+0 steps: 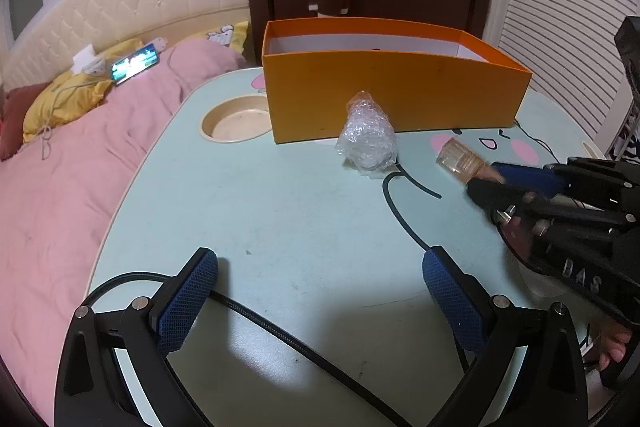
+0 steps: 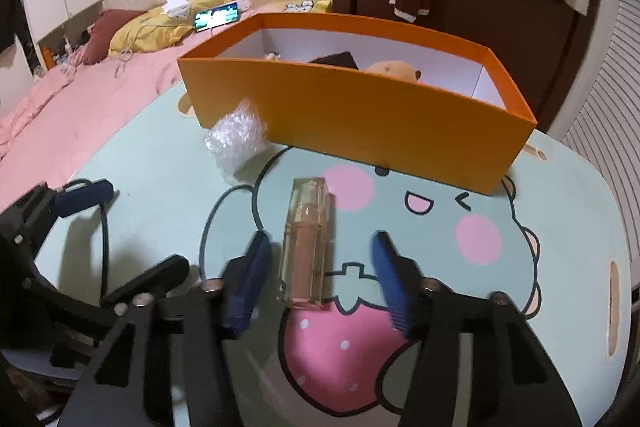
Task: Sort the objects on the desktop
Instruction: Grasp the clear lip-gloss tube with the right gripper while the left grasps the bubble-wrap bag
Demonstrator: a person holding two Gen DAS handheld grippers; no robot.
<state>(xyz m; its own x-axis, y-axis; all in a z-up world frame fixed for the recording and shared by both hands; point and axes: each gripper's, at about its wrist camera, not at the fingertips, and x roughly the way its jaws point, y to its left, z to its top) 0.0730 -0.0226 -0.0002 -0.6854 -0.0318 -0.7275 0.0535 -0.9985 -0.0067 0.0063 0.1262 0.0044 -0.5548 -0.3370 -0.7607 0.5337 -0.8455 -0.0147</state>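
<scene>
Right gripper (image 2: 320, 241) parted astride clear lip-gloss tube (image 2: 308, 243), pads not touching it.

Tube flat on cartoon-print table (image 2: 160, 187), long axis aimed at orange box (image 2: 360, 115) beyond; gap visible at each side wall. Centre tube between pads before closing. Press squarely on flat side walls near mid-length; smooth plastic likely to twist or slip under off-centre load. Raise above box wall before carrying over. Avoid bubble-wrap bundle (image 2: 236, 139) resting against box front. Left gripper (image 1: 320, 259) spread wide, empty, low over table; keep out of travel path.
</scene>
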